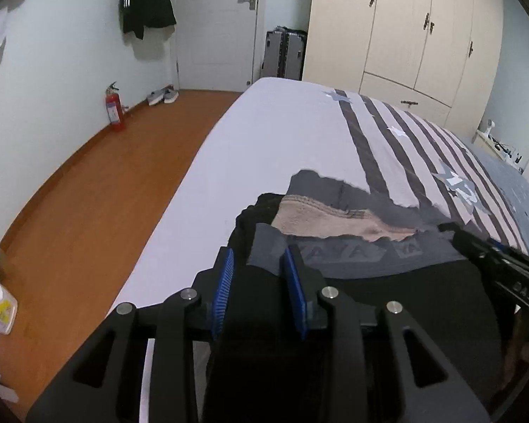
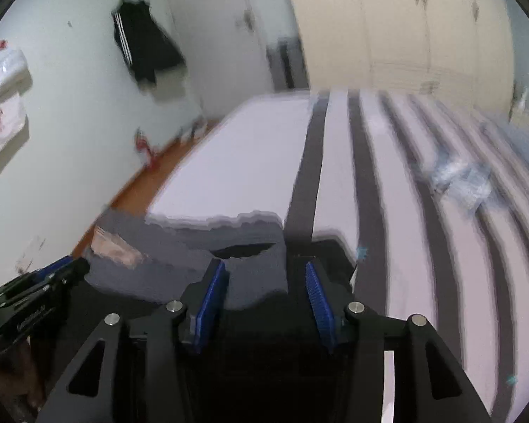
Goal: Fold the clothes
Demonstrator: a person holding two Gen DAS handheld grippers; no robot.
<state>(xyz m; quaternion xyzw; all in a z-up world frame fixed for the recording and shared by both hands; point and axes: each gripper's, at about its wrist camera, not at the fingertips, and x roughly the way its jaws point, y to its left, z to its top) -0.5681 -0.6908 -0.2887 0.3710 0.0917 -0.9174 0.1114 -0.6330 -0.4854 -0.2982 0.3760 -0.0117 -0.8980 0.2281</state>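
both claws gripped the garment point(image 1: 352, 257) above the bed point(image 1: 264, 148): left claw point(image 1: 259, 275) clenched its waistband, right claw point(image 2: 264, 282) ahead; uneven pull could slip fabric, skewing the fold

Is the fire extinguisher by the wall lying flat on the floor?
No, the red fire extinguisher stands upright on the wooden floor, against the wall.
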